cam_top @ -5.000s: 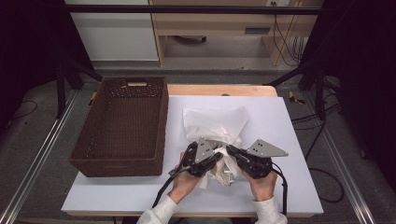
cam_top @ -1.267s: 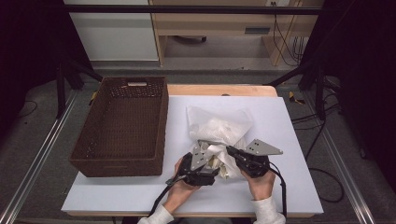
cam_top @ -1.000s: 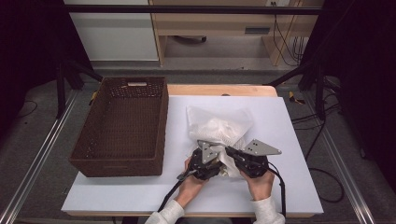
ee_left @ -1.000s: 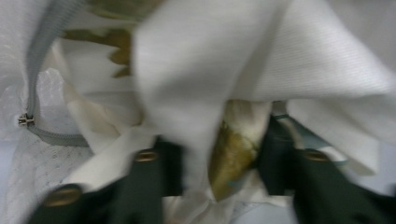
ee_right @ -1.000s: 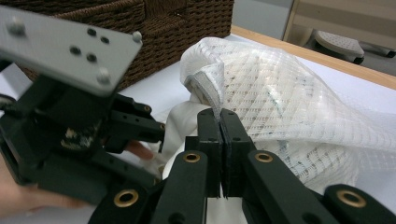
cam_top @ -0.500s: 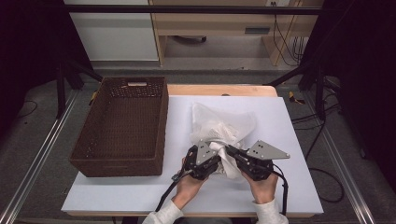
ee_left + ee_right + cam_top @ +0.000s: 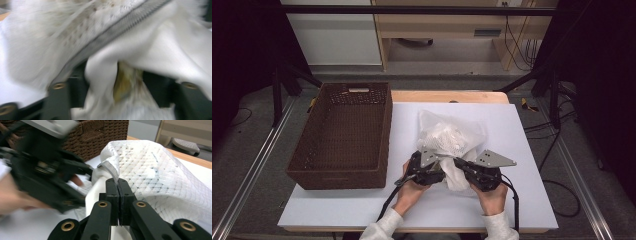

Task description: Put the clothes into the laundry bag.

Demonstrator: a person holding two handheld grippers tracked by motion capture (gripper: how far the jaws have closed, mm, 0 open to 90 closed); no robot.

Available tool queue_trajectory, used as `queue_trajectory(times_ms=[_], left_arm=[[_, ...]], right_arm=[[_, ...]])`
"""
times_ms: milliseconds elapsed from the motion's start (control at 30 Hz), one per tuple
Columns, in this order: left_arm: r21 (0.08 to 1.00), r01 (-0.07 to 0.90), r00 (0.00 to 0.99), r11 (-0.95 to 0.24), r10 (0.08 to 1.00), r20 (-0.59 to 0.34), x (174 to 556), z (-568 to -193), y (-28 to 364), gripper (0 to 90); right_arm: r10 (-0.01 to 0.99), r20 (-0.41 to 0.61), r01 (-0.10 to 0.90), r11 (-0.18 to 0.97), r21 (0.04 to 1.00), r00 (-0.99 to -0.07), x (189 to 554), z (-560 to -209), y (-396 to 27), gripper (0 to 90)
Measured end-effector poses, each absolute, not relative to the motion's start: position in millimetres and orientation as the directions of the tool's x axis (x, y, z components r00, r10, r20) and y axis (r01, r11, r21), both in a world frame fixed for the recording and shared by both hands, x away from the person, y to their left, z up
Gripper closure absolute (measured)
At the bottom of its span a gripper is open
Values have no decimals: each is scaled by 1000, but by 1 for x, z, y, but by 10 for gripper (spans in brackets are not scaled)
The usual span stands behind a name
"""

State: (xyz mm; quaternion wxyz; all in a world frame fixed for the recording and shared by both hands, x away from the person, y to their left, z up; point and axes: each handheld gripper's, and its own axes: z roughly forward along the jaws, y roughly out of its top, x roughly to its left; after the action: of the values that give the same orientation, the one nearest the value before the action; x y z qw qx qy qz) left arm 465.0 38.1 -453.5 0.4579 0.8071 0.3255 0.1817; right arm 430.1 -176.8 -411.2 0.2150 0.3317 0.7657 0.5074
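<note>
Down at six o'clock on the desk (image 7: 532, 150) I've got both hands in, sleeves showing at the near edge, and the work is all bunched up right in front of them. My right tongs (image 7: 118, 185) are pressed tight together, pinching the grey zipper edge of the white mesh bag (image 7: 451, 137), and I can see that strip of trim caught right between the black pads in the right gripper view. My left tongs (image 7: 443, 169) sit just beside them, at about nine o'clock from the right pair, and their jaws have just been opening; white cloth (image 7: 105, 75) lies between them, though that view is too blurred for me to tell whether the pads press on it. A fold of that same white cloth hangs out of the bag's mouth between the two tools. A yellowish patch shows deep in the folds in the left gripper view; what it is, I can't say. Past the tongs, toward twelve o'clock, the bag's quilted mesh body rises in a puffy heap on the white desk top. Off at ten o'clock sits the brown wicker basket (image 7: 343, 132), near the bag but not touching it, its far rim carrying a handle slot. Beyond the desk's wooden far edge, a pale cabinet (image 7: 337, 35) stands on the floor.
</note>
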Motion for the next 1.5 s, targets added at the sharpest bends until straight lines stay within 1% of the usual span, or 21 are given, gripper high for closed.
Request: queue_trajectory(times_ms=[100,200,300,400,467,567,633,667,733,800,867,900,933,1033,1167,1267,1300,1400,1433,1467,1500], left_arm=[[863,339,729,-374,685,10,449,-445,59,316],[864,330,718,-380,695,31,435,-438,78,312],[843,331,688,-423,720,91,431,-442,87,329],[814,384,658,-436,748,90,441,-453,88,355],[792,409,632,-453,767,112,451,-463,83,379],[759,454,609,-467,784,118,465,-477,76,409],[746,483,593,-458,798,105,472,-484,75,420],[757,490,589,-433,804,79,473,-485,76,416],[754,506,599,-419,800,42,475,-485,79,445],[752,503,620,-427,784,31,475,-484,79,541],[740,500,632,-450,774,43,472,-482,80,762],[736,498,638,-459,769,47,470,-481,81,839],[733,492,640,-469,766,60,467,-481,81,859],[746,455,666,-487,742,77,452,-477,87,871],[781,404,695,-477,715,78,419,-467,105,872],[790,410,707,-456,706,40,403,-467,115,869],[792,401,705,-461,707,54,399,-470,114,868],[791,403,705,-461,707,52,398,-479,112,861],[785,408,707,-466,705,51,399,-482,111,852],[778,407,705,-479,706,65,401,-484,110,819],[781,406,697,-475,714,72,401,-484,110,750]], right_arm=[[730,7,291,263,920,-683,430,-411,-178,892],[733,8,293,261,920,-680,430,-411,-180,891],[734,9,293,259,920,-679,430,-411,-180,891],[735,7,295,263,919,-678,430,-412,-179,890],[735,11,299,262,917,-678,430,-412,-179,891],[735,14,301,261,917,-678,430,-413,-180,890],[734,15,301,260,918,-679,430,-413,-181,890],[734,16,302,259,917,-679,430,-413,-181,890],[733,16,301,259,918,-680,430,-413,-181,890],[732,16,302,260,917,-681,430,-413,-181,891],[732,16,303,261,917,-681,431,-413,-180,891],[732,16,303,262,916,-681,431,-414,-180,890],[732,16,304,263,916,-681,430,-414,-180,890],[732,15,304,264,915,-681,430,-414,-179,890],[730,16,301,262,917,-683,429,-413,-179,890],[730,18,302,261,917,-683,428,-413,-178,890],[728,20,304,260,916,-685,428,-413,-178,890],[725,23,314,270,910,-689,427,-415,-174,889],[724,21,316,274,908,-689,427,-416,-174,889],[725,16,317,281,906,-689,427,-416,-173,889],[725,17,320,282,904,-688,426,-417,-173,889]])
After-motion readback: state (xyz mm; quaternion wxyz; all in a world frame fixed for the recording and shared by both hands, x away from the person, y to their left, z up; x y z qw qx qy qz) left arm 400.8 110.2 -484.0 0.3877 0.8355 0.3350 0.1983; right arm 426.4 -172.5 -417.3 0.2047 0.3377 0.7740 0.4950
